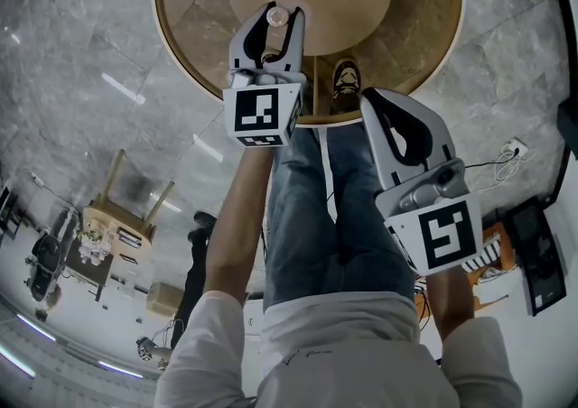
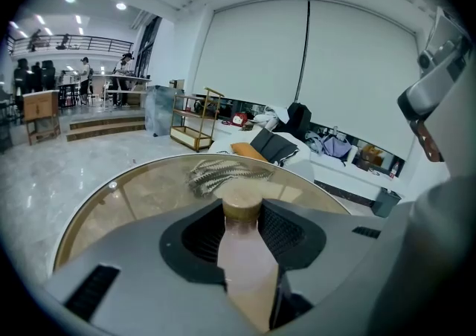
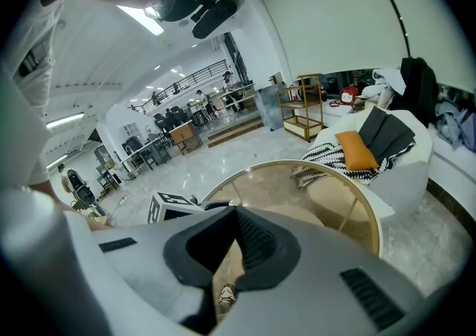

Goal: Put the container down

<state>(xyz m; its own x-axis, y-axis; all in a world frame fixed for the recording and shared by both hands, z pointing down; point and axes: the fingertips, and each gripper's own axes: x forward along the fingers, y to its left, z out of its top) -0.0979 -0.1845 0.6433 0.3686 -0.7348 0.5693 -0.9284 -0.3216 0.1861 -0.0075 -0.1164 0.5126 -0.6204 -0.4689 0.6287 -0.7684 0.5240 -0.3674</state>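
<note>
My left gripper is shut on the container, a pale pinkish bottle with a tan round cap. It holds the bottle above the round glass table with its gold rim. In the left gripper view the container fills the gap between the jaws of the left gripper, its cap level with the fingertips, and the table lies beyond. My right gripper hangs near the table's front edge, over the person's leg. In its own view the right gripper is shut with nothing between the jaws.
The person's jeans and a shoe are below the table's near edge. A white sofa with an orange cushion and a striped blanket stands behind the table. A wooden chair is at the left and cables lie on the floor at the right.
</note>
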